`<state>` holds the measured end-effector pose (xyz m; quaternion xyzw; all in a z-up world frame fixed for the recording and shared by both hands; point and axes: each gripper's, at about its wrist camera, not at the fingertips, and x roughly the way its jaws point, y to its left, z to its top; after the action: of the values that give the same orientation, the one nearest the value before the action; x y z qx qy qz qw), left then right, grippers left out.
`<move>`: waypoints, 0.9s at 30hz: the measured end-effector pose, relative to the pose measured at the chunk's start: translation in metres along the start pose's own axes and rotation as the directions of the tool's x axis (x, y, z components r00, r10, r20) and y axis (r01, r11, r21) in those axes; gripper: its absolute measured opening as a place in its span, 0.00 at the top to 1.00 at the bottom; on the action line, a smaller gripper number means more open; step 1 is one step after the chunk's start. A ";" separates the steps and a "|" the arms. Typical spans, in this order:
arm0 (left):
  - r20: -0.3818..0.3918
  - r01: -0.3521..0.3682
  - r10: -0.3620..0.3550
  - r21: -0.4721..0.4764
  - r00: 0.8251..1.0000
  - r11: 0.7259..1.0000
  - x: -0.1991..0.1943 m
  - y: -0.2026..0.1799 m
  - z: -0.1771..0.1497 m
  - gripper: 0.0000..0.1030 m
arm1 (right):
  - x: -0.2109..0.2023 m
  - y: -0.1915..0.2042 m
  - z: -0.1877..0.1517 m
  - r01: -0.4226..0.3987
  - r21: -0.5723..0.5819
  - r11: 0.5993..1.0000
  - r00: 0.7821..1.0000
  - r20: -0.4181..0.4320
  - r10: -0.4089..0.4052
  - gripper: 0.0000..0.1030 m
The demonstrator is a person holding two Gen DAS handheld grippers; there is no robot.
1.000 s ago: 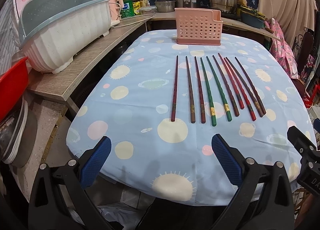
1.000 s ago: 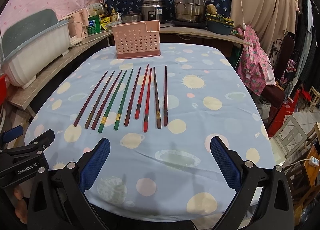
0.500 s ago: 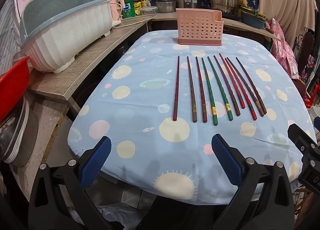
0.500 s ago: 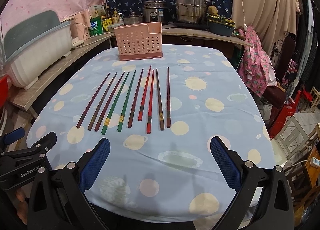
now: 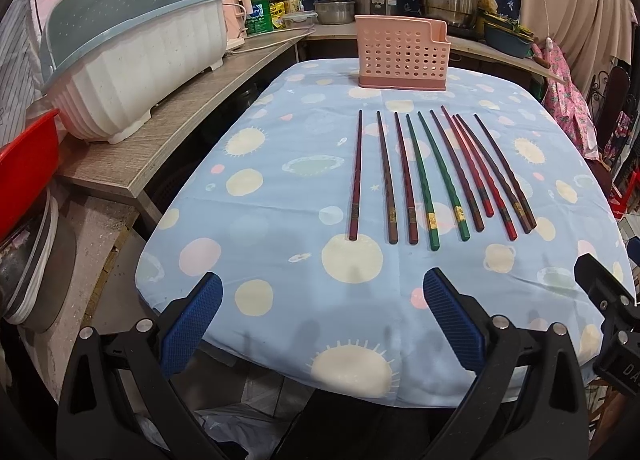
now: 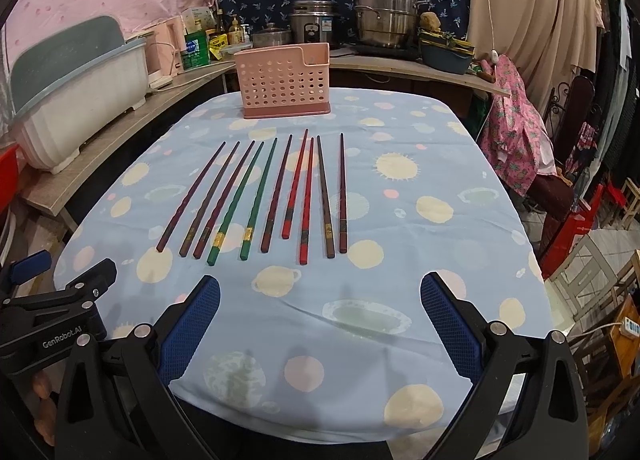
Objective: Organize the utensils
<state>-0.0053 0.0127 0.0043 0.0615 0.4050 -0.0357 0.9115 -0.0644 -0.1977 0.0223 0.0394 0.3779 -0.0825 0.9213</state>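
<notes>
Blue spotted tablecloth [image 5: 280, 195] stretches ahead of both grippers. Far end, straight ahead: the pink utensil basket [image 5: 402, 53], upright, apparently empty, though its inside is hidden. Between it and the grippers, ten chopsticks [image 6: 256, 195] lie side by side. Left gripper [image 5: 322, 324] and right gripper [image 6: 320, 320] hover released, holding nothing.

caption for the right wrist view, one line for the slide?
Open right gripper faces ten chopsticks lying in a row on the tablecloth, pink basket beyond.

Chopsticks [image 5: 434, 175] lie in a row between open left tongs [image 5: 320, 324] and pink basket [image 5: 402, 53].
</notes>
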 end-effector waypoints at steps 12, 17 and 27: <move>0.003 0.001 -0.001 0.004 1.000 1.000 -0.002 -0.001 -0.002 0.07 | -0.001 0.000 -0.001 0.000 -0.001 1.000 1.000 0.007 0.000 0.07; -0.005 0.009 -0.009 0.002 1.000 1.000 -0.001 -0.002 -0.002 0.07 | -0.001 -0.002 -0.001 -0.001 0.007 1.000 1.000 0.010 0.001 0.07; -0.032 -0.003 0.001 -0.045 0.999 0.999 0.028 0.016 0.013 0.07 | 0.019 -0.019 0.007 0.021 0.035 0.999 1.000 -0.004 -0.021 0.07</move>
<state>0.0250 0.0258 -0.0068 0.0421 0.4200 -0.0247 0.9062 -0.0497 -0.2196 0.0142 0.0518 0.3785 -0.0986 0.9189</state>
